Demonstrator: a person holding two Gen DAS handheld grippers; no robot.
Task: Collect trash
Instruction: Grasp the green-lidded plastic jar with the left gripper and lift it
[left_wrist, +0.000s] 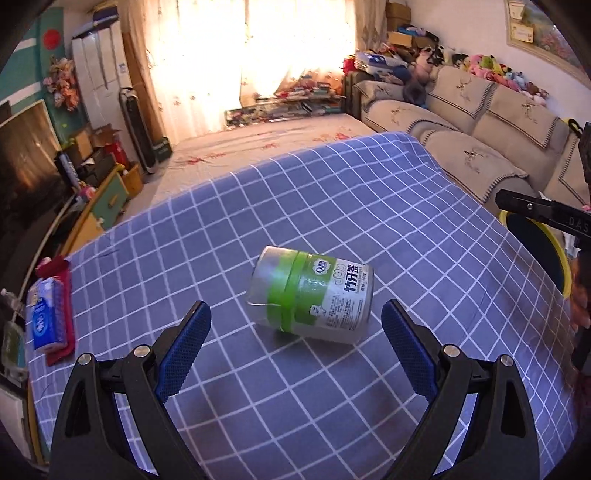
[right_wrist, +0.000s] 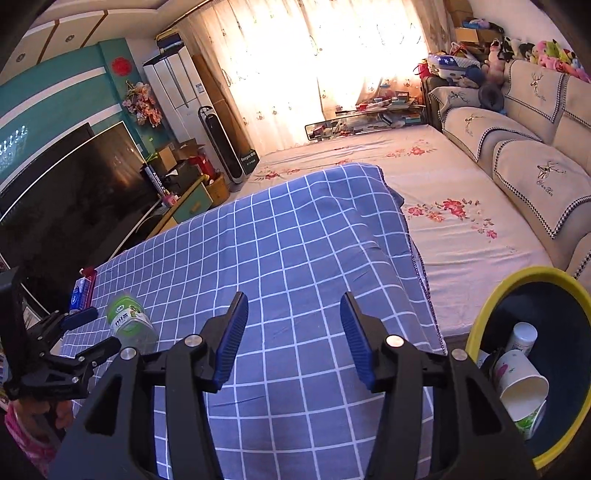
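Clear plastic jar w/ green band & label lies on its side on the blue white-checked cloth surface, just ahead of left gripper, fingers wide, nothing held. Right gripper fingers part-open, empty, over cloth. Yellow-rimmed dark bin at right holds paper cups.

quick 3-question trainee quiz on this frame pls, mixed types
1. True or false: the jar stands upright on the checked cloth.
2. Which gripper has the jar straight ahead of its open jaws? A) left B) right
3. Fill in: a paper cup lies inside the yellow-rimmed ____.

Key: 1 false, it lies on its side. 2 A. 3 bin.
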